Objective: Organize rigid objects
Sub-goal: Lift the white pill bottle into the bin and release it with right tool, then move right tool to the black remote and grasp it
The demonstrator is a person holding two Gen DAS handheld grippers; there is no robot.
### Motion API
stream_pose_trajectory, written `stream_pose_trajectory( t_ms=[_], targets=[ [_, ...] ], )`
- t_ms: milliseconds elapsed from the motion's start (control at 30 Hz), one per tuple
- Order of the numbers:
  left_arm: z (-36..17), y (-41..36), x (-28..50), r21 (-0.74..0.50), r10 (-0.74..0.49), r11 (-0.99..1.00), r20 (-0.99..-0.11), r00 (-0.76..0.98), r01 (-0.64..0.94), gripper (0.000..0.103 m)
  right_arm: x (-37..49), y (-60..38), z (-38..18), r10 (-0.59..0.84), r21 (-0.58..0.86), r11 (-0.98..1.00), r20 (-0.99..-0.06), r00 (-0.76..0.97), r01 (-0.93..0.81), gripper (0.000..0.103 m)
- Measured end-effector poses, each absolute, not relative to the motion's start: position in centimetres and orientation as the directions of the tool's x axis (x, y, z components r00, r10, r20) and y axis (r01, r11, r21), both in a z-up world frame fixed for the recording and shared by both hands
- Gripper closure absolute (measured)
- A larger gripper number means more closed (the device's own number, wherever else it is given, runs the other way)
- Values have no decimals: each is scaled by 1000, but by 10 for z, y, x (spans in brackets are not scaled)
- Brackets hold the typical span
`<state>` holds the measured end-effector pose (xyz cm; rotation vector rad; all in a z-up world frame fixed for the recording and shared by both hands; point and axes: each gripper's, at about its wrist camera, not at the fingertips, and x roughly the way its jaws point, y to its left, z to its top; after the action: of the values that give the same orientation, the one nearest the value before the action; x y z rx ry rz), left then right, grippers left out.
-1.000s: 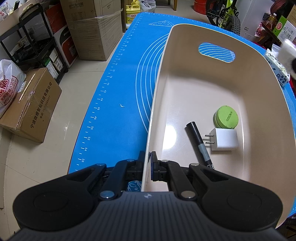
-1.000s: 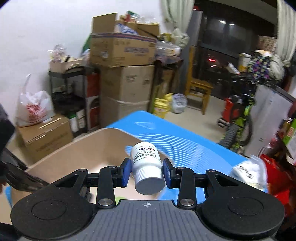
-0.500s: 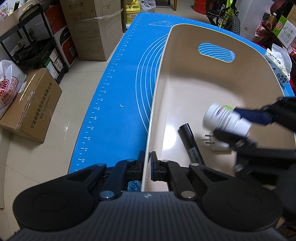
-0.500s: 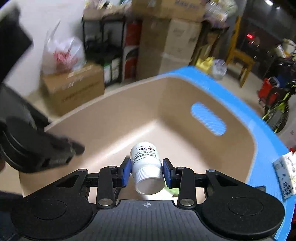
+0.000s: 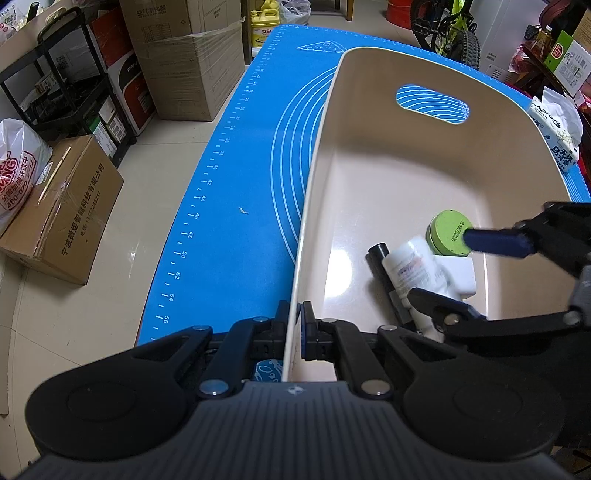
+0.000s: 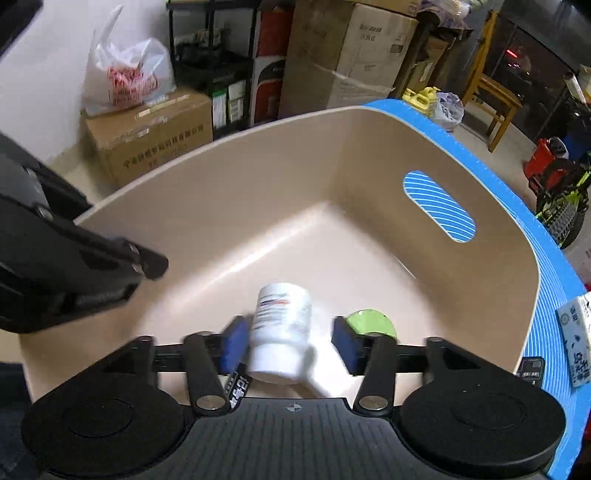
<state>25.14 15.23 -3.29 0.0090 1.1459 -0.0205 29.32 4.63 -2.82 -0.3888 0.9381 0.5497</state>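
Lying blurred between the opening blue pads of the right gripper (image 6: 290, 341), which no longer press it, the white plastic pill bottle (image 6: 282, 328) with its unreadable printed label sits low in the beige plastic tub (image 5: 369, 110), by a black marker pen (image 5: 384, 275), a white plug adapter (image 5: 460, 275) and a round green tin (image 5: 450, 232). The left gripper (image 5: 293, 332) has its jaws pressed together on the tub's near rim. The tub stands on a blue silicone baking mat (image 5: 240, 206) printed with white ruler numbers and circles, and round it are a tiled floor (image 5: 155, 177), taped cardboard boxes (image 5: 62, 218) with Chinese lettering, a black metal shelf rack (image 5: 70, 92), a yellow jug (image 5: 264, 18) and a green bicycle (image 5: 454, 22).
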Motion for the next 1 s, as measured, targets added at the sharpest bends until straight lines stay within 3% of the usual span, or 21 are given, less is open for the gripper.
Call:
stream_pose_trajectory(
  t_ms=[233,433,800,1000],
  targets=[
    [-32,152,251,-6,-14,1000,-911,412,21,96,280,-8,13,370,4,852,-713,596,-523,37],
    [-32,152,251,-5,-13,1000,-911,411,21,96,278,-75,34,300,14,927,-632,715,-376,37],
    [-33,153,251,-4,-12,1000,-911,412,21,96,292,-171,-23,62,-95,979,-699,713,-178,37],
    [-33,153,251,-3,-12,1000,-911,412,21,96,299,-192,-55,37,-78,987,-739,673,-140,40]
  ],
)
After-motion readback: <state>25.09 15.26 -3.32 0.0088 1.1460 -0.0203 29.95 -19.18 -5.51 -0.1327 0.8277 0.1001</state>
